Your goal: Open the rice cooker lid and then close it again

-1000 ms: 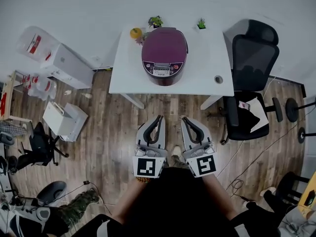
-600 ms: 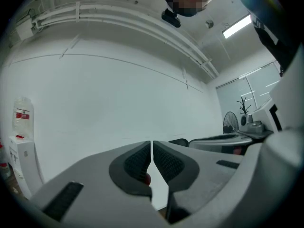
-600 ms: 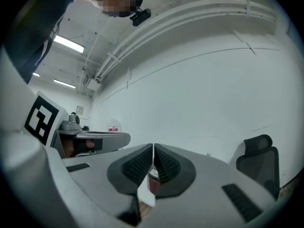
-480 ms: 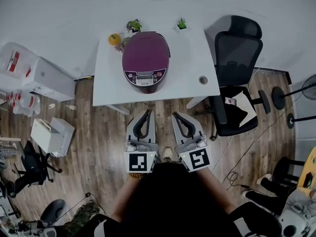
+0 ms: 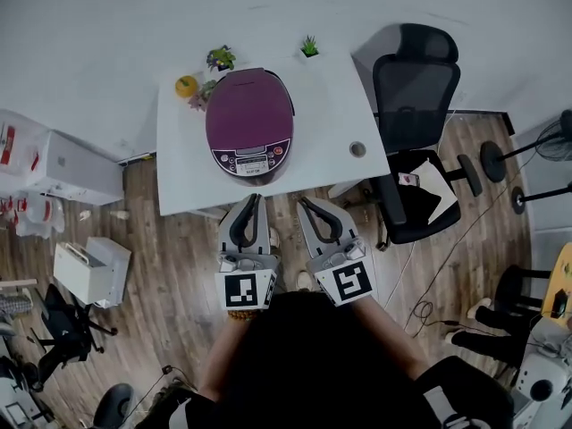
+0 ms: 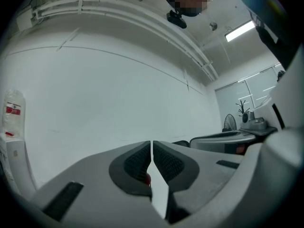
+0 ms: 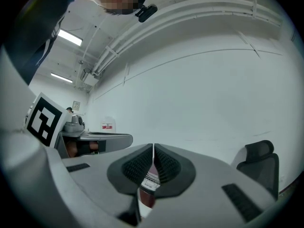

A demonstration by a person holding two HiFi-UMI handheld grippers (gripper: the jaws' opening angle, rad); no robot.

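White surface (image 5: 331, 123) was seen carrying the purple rice cooker (image 5: 248, 123), which was set towards the front edge, nearer the left front corner than the right. Its lid (image 5: 250, 101) was down and its control panel (image 5: 251, 160) was turned to the front edge. The step in hand was judged to be the approach, nothing having been touched. It would be done well if the front edge were met squarely and one gripper were brought to the lid's release, which could not be made out. The body would need to be steadied so that it was not pushed back along the surface. The left gripper (image 5: 252, 201) and the right gripper (image 5: 307, 203) were held level, just short of the front edge. Both pairs of jaws were pressed together, and nothing was held between them.
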